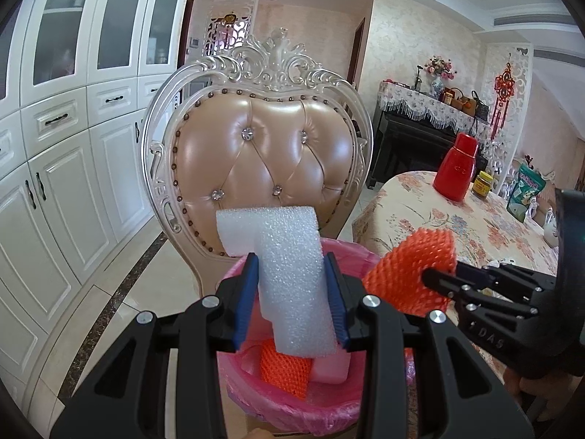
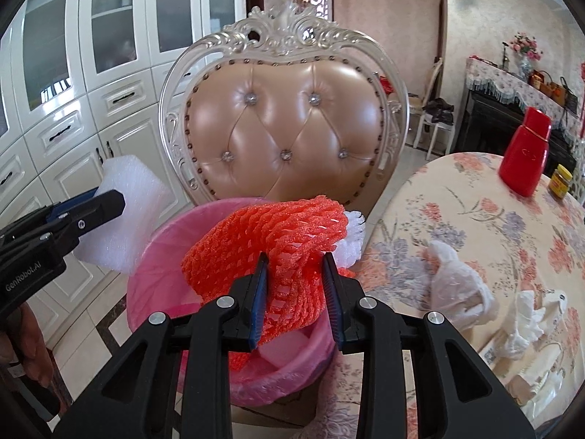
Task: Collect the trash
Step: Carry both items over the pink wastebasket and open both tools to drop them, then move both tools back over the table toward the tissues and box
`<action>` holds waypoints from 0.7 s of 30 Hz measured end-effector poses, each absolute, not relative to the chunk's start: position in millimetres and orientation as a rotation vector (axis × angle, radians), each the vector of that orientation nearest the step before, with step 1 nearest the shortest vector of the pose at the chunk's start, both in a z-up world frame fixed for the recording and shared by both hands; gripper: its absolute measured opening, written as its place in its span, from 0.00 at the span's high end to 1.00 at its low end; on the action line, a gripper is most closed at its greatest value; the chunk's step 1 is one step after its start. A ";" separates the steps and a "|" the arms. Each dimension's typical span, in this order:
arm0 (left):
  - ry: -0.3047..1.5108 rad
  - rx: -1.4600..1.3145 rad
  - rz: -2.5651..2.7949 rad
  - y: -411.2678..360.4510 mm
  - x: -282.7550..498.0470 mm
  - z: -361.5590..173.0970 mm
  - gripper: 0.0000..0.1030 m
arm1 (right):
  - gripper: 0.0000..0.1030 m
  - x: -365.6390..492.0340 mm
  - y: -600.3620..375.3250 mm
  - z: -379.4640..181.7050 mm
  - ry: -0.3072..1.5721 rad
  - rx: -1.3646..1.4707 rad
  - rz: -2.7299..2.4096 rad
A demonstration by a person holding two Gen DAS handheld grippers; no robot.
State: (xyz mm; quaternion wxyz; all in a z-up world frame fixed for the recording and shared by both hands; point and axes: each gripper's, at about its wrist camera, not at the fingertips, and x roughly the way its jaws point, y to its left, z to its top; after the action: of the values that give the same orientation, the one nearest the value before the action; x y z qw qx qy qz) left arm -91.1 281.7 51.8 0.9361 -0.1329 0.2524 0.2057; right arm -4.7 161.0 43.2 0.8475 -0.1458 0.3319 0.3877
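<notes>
Left gripper (image 1: 292,292): fingers clamp a white foam block (image 1: 289,274), long axis upright, directly above the pink-lined bin (image 1: 292,413). Right gripper (image 2: 296,300): fingers flank an orange foam net (image 2: 270,241), which hangs between them over the bin's near rim; whether they press on it cannot be told. Readable: "GenRobot.AI" and "DAS" on the gripper bodies. Plastic and tissue scraps (image 2: 460,285) lie on the surface to the right.

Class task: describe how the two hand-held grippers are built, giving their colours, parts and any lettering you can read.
Both the left gripper and the right gripper are black plastic linkages with silver pivot screws and two fingers faced with ribbed blue pads. The left body reads "GenRobot.AI"; the right shows "DAS". No cables or sleeves are visible.
</notes>
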 end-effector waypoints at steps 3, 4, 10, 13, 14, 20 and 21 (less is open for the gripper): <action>0.513 -0.279 0.414 282.5 -92.0 52.6 0.65 | 0.63 -5.3 166.6 39.0 0.708 -0.321 0.820; 0.514 -0.283 0.412 282.7 -91.3 52.7 0.61 | 0.60 -5.8 167.9 37.9 0.711 -0.325 0.820; 0.516 -0.286 0.406 281.2 -89.4 51.7 0.45 | 0.44 -4.4 166.8 33.2 0.717 -0.327 0.808; 0.516 -0.289 0.406 281.5 -88.2 51.5 0.43 | 0.44 -1.9 161.4 34.4 0.719 -0.317 0.801; 0.516 -0.289 0.407 281.4 -88.6 51.6 0.41 | 0.44 -0.8 158.4 35.4 0.718 -0.311 0.796; 0.525 -0.290 0.405 276.0 -84.3 50.6 0.41 | 0.42 3.6 139.6 39.2 0.709 -0.280 0.765; 0.529 -0.286 0.405 273.5 -82.8 50.1 0.41 | 0.41 4.0 137.0 39.3 0.709 -0.276 0.761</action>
State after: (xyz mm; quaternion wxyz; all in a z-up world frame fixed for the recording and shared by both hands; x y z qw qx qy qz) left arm -82.8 273.5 50.1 0.9351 -0.1400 0.2586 0.1979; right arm 4.0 137.0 39.3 0.8586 -0.1315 0.3375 0.3626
